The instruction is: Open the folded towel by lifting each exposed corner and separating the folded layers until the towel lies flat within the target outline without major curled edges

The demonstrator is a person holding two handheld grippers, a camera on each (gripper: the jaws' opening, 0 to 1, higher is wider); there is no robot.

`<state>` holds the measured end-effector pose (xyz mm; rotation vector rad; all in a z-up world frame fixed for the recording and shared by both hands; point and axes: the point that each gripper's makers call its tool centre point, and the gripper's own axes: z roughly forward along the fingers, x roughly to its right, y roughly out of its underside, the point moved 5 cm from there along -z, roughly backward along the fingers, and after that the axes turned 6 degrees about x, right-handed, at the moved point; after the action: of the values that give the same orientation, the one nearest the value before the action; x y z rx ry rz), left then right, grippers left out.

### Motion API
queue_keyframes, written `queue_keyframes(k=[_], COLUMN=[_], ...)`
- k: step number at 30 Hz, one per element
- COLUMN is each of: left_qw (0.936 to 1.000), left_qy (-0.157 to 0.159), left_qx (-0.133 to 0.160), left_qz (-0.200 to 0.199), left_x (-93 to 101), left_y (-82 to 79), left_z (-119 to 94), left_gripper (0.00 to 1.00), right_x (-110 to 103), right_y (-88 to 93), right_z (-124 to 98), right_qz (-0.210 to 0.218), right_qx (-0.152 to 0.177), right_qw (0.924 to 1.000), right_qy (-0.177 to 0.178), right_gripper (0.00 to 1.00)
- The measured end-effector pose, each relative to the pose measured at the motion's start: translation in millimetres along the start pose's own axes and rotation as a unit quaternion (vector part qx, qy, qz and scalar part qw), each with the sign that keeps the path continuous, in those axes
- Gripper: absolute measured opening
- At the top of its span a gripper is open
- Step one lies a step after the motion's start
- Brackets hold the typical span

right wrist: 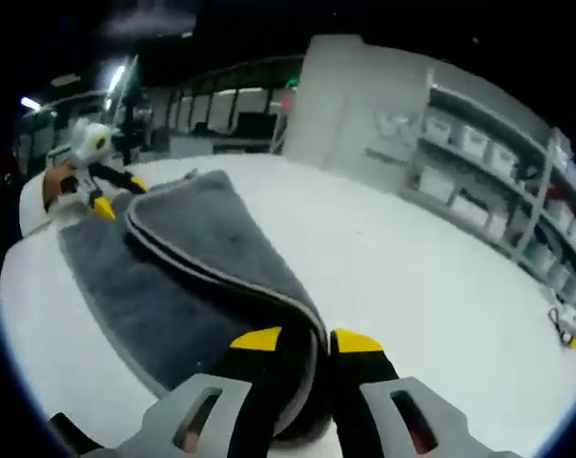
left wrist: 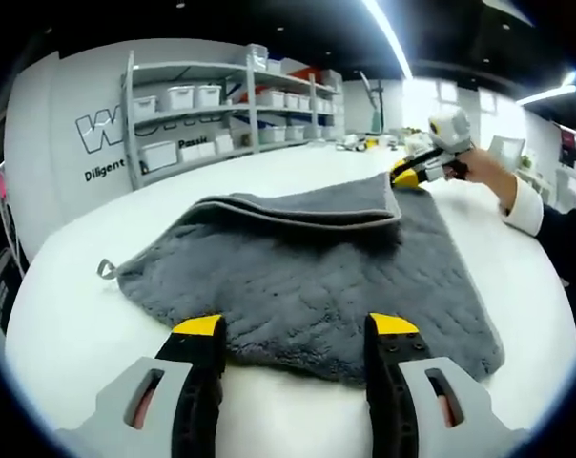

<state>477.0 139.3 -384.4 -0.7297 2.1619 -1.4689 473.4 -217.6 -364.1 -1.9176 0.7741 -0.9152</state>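
The towel (left wrist: 298,277) looks soft, limp and light: the right gripper (right wrist: 305,345) pinches its folded corner well, while the left gripper (left wrist: 296,329) hovers spread, empty.

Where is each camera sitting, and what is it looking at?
Left gripper view: rides the left gripper, jaws open at the near edge of the grey towel, facing shelves; a hand holds the right gripper at the far corner.
Right gripper view: rides the right gripper, shut on the towel's folded layer, facing the left gripper.
Shared: towel, white table, shelves, each other's gripper.
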Motion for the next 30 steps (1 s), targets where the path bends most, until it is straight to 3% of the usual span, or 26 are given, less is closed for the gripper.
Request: queue_keyframes(k=[3, 6, 10, 13, 17, 21, 23, 26, 28, 30], left_qw=[1.0, 1.0, 1.0, 1.0, 0.9999, 0.9999, 0.9998, 0.9997, 0.9988, 0.9987], left_qy=[0.0, 0.001, 0.001, 0.001, 0.008, 0.01, 0.008, 0.019, 0.036, 0.042], left_qx=[0.001, 0.002, 0.001, 0.0, 0.008, 0.01, 0.011, 0.015, 0.016, 0.015], left_qz=[0.0, -0.003, 0.001, 0.002, 0.005, 0.007, 0.012, -0.002, -0.029, -0.023], left_x=[0.4, 0.5, 0.7, 0.4, 0.6, 0.8, 1.1, 3.6, 2.9, 9.6], left_y=[0.3, 0.9, 0.5, 0.4, 0.3, -0.4, -1.3, -2.3, -3.3, -4.8], left_z=[0, 1, 0, 0, 1, 2, 2, 3, 6, 9], left_gripper=[0.59, 0.58, 0.58, 0.58, 0.57, 0.58, 0.6, 0.68, 0.79, 0.88], right_x=[0, -11, -37, -53, -61, -70, -74, -75, -75, -75], right_y=[-9.5, -17.4, -23.6, -31.2, -34.3, -36.9, -35.4, -34.1, -34.1, -34.4], right_z=[-1, 3, 15, 23, 32, 44, 48, 51, 53, 55], right_qz=[-0.046, -0.122, -0.215, -0.27, -0.279, -0.33, -0.334, -0.346, -0.346, -0.342], right_qx=[0.02, 0.032, 0.043, 0.064, 0.073, 0.086, 0.085, 0.084, 0.083, 0.083], right_qw=[0.9987, 0.992, 0.974, 0.9581, 0.9547, 0.9378, 0.9365, 0.9323, 0.9321, 0.9339], right_qy=[0.009, -0.012, -0.056, -0.071, -0.071, -0.063, -0.065, -0.066, -0.066, -0.065], right_gripper=[0.18, 0.23, 0.38, 0.38, 0.34, 0.27, 0.23, 0.17, 0.14, 0.11])
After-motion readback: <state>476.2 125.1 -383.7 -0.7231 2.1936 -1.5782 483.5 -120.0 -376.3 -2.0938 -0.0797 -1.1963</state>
